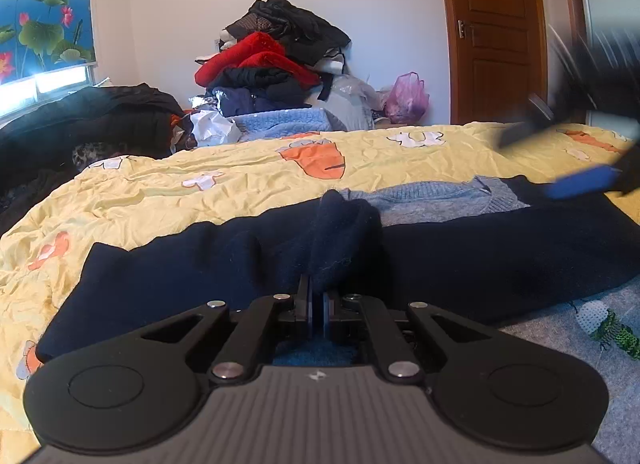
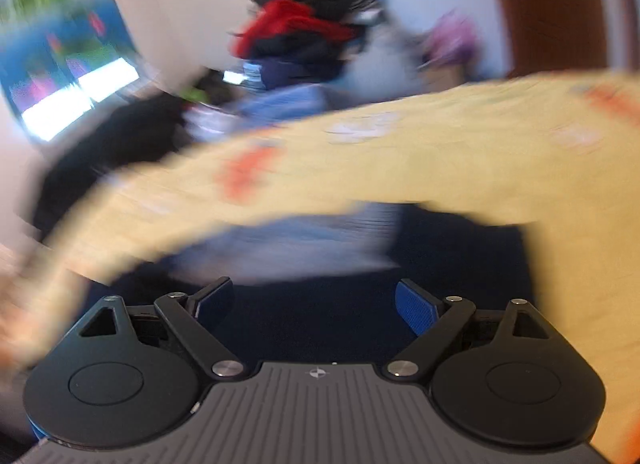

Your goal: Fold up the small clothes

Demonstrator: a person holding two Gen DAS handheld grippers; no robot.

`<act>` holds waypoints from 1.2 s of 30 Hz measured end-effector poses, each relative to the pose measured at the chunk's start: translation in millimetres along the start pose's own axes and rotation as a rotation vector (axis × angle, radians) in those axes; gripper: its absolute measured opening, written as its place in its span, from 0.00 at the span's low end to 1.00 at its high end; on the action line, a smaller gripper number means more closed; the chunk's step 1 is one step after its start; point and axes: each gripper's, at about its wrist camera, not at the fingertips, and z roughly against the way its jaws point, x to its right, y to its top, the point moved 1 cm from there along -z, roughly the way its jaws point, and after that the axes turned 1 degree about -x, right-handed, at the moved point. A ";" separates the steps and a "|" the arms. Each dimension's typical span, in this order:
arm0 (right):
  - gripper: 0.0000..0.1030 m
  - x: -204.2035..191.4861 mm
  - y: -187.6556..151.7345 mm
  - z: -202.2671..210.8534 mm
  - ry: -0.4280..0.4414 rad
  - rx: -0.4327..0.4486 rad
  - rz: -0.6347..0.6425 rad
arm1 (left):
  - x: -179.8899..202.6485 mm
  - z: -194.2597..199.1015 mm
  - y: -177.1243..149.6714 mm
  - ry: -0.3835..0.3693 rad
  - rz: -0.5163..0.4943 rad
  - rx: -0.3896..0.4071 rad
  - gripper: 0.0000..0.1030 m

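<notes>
A navy garment [image 1: 480, 260] lies spread across the yellow quilt [image 1: 200, 199]. Beyond it a grey-blue knit [image 1: 432, 199] shows. My left gripper [image 1: 318, 292] is shut on a raised fold of the navy cloth, which bunches up just past its fingertips. At the right of the left wrist view my right gripper [image 1: 556, 157] hovers blurred above the garment's far end, its blue pads apart. The right wrist view is smeared by motion. In it my right gripper [image 2: 314, 302] stands open above the navy garment [image 2: 460, 248], nothing between its pads, with the grey-blue knit [image 2: 312, 240] ahead.
A grey garment with a sequin patch [image 1: 580, 344] lies under the navy one at the near right. A tall pile of clothes [image 1: 276, 59] stands against the far wall beside a pink bag [image 1: 406, 97]. Dark clothes [image 1: 100, 119] are heaped at the left. A wooden door [image 1: 500, 31] is at the back right.
</notes>
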 end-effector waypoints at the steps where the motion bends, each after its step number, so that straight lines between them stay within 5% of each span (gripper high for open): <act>1: 0.88 -10.5 3.5 -11.2 0.069 -0.056 -0.036 | -0.2 0.5 0.0 0.000 0.002 0.004 0.04; 5: 0.84 -39.8 5.0 -69.6 0.197 -0.256 -0.170 | -1.7 2.4 -0.4 0.000 0.011 0.015 0.04; 11: 0.75 -67.0 -3.1 -121.6 0.131 -0.361 -0.179 | -2.3 4.8 -1.5 -0.013 0.019 0.025 0.04; 13: 0.31 -66.2 -6.9 -127.8 0.132 -0.371 -0.182 | -3.0 5.0 -1.6 -0.023 0.021 0.022 0.05; 14: 0.23 -66.0 -8.2 -128.2 0.131 -0.372 -0.180 | -3.1 4.6 -1.4 -0.030 0.021 0.017 0.06; 17: 0.23 -59.3 -9.8 -121.2 0.118 -0.330 -0.155 | -4.2 10.8 -2.5 -0.059 0.024 0.047 0.12; 19: 0.22 -53.9 -6.9 -114.2 0.129 -0.295 -0.152 | -6.8 18.2 -3.9 -0.060 0.040 0.092 0.32; 21: 0.22 -47.4 -1.6 -106.4 0.129 -0.256 -0.143 | -9.9 23.7 -4.2 -0.049 0.065 0.134 0.83; 22: 0.22 -43.2 1.3 -102.6 0.124 -0.241 -0.142 | -11.8 27.5 -4.9 -0.046 0.078 0.164 0.87; 36: 0.22 52.6 15.8 -48.2 0.021 -0.136 -0.195 | -19.1 18.8 0.3 0.002 0.120 0.130 0.87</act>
